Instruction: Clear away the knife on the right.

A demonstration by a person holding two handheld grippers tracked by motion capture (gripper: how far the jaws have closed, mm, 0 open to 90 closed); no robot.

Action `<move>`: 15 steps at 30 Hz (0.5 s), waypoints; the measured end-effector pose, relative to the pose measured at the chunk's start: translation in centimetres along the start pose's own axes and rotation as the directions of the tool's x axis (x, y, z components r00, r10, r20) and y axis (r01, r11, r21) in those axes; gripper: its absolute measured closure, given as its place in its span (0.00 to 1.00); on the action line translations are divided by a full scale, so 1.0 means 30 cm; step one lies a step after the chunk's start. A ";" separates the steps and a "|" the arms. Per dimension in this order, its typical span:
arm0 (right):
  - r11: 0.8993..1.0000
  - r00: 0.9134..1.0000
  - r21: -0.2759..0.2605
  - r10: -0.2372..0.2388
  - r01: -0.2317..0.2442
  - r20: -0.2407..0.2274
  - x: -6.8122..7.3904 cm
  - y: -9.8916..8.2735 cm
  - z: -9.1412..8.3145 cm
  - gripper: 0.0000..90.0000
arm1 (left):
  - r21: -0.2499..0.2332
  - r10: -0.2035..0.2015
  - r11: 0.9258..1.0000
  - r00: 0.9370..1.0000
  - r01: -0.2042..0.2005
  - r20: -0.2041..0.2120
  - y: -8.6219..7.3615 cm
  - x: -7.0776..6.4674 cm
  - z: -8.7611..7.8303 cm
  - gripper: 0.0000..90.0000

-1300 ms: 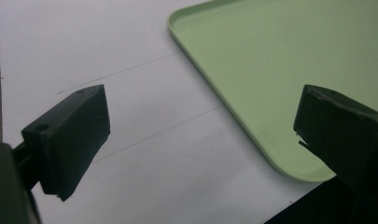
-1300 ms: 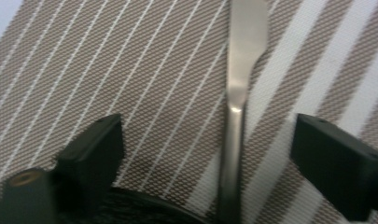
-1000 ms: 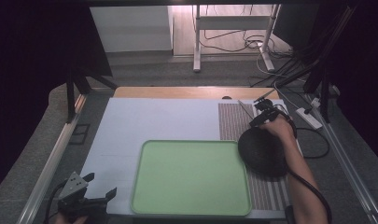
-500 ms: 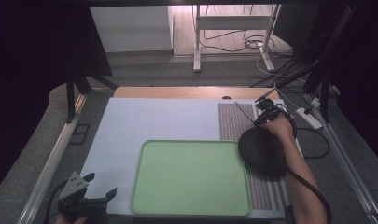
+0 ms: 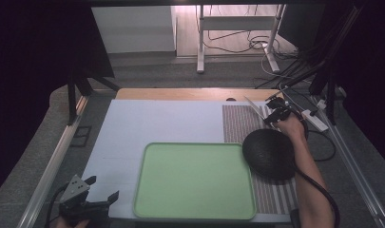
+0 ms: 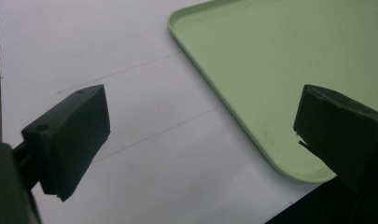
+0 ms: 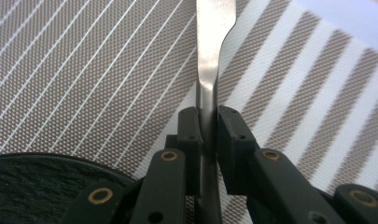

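The right hand-held gripper [image 5: 274, 110], borne on a forearm extended along the right edge, had just been closing, its jaws clamped on a thin metal handle [image 7: 209, 88]. The left hand-held gripper [image 5: 92, 192] rested low at the near left corner, jaws standing wide apart.

Right gripper [image 5: 274, 114] on, apparently, knife [image 5: 255, 107]

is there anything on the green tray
No, the tray shows bare green from rim to rim in the high view, with the black plate lying beside it on the striped mat.
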State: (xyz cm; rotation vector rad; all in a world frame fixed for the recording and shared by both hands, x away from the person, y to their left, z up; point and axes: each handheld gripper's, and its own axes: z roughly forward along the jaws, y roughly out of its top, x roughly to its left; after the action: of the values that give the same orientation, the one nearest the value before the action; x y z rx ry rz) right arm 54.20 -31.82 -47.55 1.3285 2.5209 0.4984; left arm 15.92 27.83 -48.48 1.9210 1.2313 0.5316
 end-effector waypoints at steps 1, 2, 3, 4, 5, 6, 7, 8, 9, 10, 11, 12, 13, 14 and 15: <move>1.000 1.000 -0.005 0.000 0.000 0.004 -0.004 0.000 -0.006 0.89 | 0.000 -0.001 1.000 1.000 0.001 0.000 0.000 0.000 0.000 0.05; 1.000 1.000 -0.011 0.001 -0.001 0.009 -0.007 0.000 -0.012 0.89 | 0.000 -0.001 1.000 1.000 0.001 0.000 0.000 0.000 0.000 0.05; 1.000 1.000 -0.013 0.001 -0.001 0.016 -0.010 -0.001 -0.016 0.89 | 0.000 -0.001 1.000 1.000 0.001 0.000 0.000 0.000 0.000 0.05; 1.000 1.000 -0.016 0.004 -0.004 0.017 -0.013 -0.001 -0.020 0.89 | 0.000 -0.001 1.000 1.000 0.001 0.000 0.000 0.000 0.000 0.05; 1.000 1.000 -0.019 0.005 -0.005 0.020 -0.015 -0.001 -0.025 0.89 | 0.000 -0.001 1.000 1.000 0.001 0.000 0.000 0.000 0.000 0.05; 1.000 1.000 -0.020 0.002 -0.001 0.026 -0.019 -0.001 -0.030 0.89 | 0.000 0.000 1.000 1.000 0.000 0.000 0.000 0.001 0.000 0.05; 1.000 1.000 -0.028 0.006 -0.006 0.023 -0.022 -0.002 -0.035 0.89 | 0.001 -0.001 1.000 1.000 0.001 0.001 0.000 0.001 0.000 0.05; 0.999 1.000 -0.033 0.009 -0.009 0.026 -0.023 -0.002 -0.041 0.89 | 0.000 -0.001 1.000 1.000 0.001 0.001 0.000 0.001 0.000 0.05; 0.999 1.000 -0.041 0.010 -0.009 0.027 -0.026 -0.002 -0.048 0.89 | 0.000 -0.002 1.000 1.000 0.002 0.001 0.000 0.002 0.000 0.05; 0.999 1.000 -0.043 0.012 -0.011 0.028 -0.028 -0.001 -0.055 0.89 | 0.000 -0.002 1.000 1.000 0.002 0.001 0.000 0.002 0.000 0.05; 0.999 0.999 -0.050 0.008 -0.007 0.036 -0.030 0.000 -0.064 0.89 | 0.000 -0.002 1.000 1.000 0.002 0.002 0.000 0.002 0.000 0.05; 0.998 0.999 -0.056 0.011 -0.008 0.037 -0.033 0.000 -0.073 0.89 | 0.000 -0.002 1.000 1.000 0.002 0.001 0.000 0.002 0.000 0.05; 0.998 0.999 -0.064 0.012 -0.010 0.039 -0.036 0.000 -0.081 0.89 | 0.000 -0.002 1.000 1.000 0.002 0.001 0.000 0.002 0.000 0.05; 0.997 0.999 -0.072 0.016 -0.013 0.041 -0.038 -0.001 -0.091 0.89 | 0.000 -0.002 1.000 1.000 0.002 0.002 0.000 0.002 0.000 0.05; 0.997 0.999 -0.078 0.020 -0.017 0.041 -0.041 -0.002 -0.099 0.89 | 0.000 -0.003 1.000 1.000 0.003 0.002 0.000 0.002 0.000 0.05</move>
State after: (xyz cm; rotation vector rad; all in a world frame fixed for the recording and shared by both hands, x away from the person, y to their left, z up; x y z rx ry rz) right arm 53.74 -33.42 -44.79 1.3216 2.4319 0.5614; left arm 15.95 27.88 -48.48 1.9193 1.2326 0.5286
